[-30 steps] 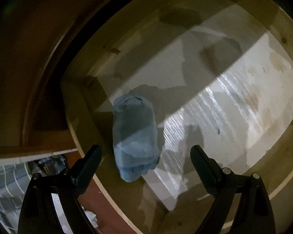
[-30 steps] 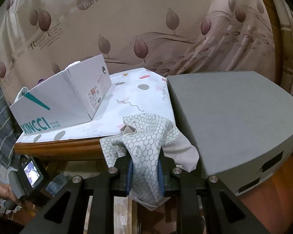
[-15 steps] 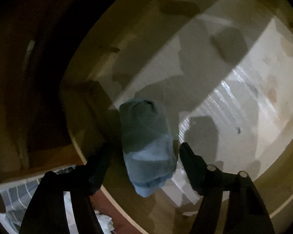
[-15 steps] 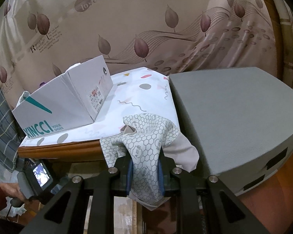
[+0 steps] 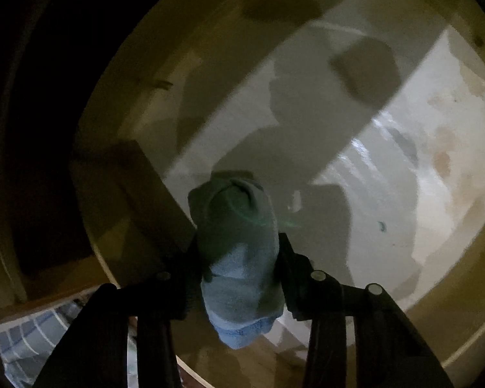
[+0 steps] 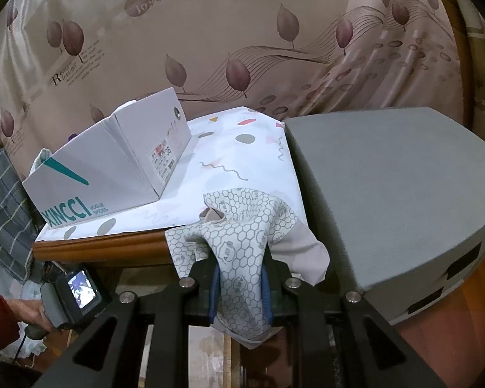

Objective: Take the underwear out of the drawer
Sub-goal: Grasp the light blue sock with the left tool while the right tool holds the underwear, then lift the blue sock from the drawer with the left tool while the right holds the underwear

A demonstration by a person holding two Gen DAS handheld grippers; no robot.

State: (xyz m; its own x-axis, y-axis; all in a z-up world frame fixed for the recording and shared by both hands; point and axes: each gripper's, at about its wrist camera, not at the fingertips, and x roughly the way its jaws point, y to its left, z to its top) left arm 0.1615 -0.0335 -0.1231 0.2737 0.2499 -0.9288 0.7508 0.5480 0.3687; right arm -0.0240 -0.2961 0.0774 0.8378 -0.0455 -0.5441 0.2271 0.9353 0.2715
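1. Drawer (image 5: 452,74) fills the left wrist view, its pale lined floor lit at the right of the frame and shadowed toward the centre, its wooden walls curving round the edges.
2. At lower centre of that view lies a rolled blue underwear bundle (image 5: 239,258), lengthwise between the two dark fingers of the left gripper (image 5: 237,278).
3. That claw's jaws are closing; the fingers stand hard against both sides of the bundle, which bulges between them, so it reads as grasping the roll.
4. The bundle's far end rests in shadow near the drawer's left wall; its near end hangs past the fingers toward the bottom of the frame.
5. In the right wrist view, the right gripper (image 6: 239,287) is clenched on a honeycomb-print underwear piece (image 6: 242,236), pinched between blue pads (image 6: 215,291) at lower centre.
6. The cloth drapes forward onto the edge of a wooden table (image 6: 97,249) covered by a white patterned sheet (image 6: 236,152).
7. A white shoe box (image 6: 113,168) stands on the sheet at centre left, and a grey box (image 6: 388,187) sits at the right.
8. A leaf-print curtain (image 6: 242,32) hangs behind, across the top.
9. At lower left a hand (image 6: 32,313) holds the other gripper's handle with its small lit screen (image 6: 82,291).
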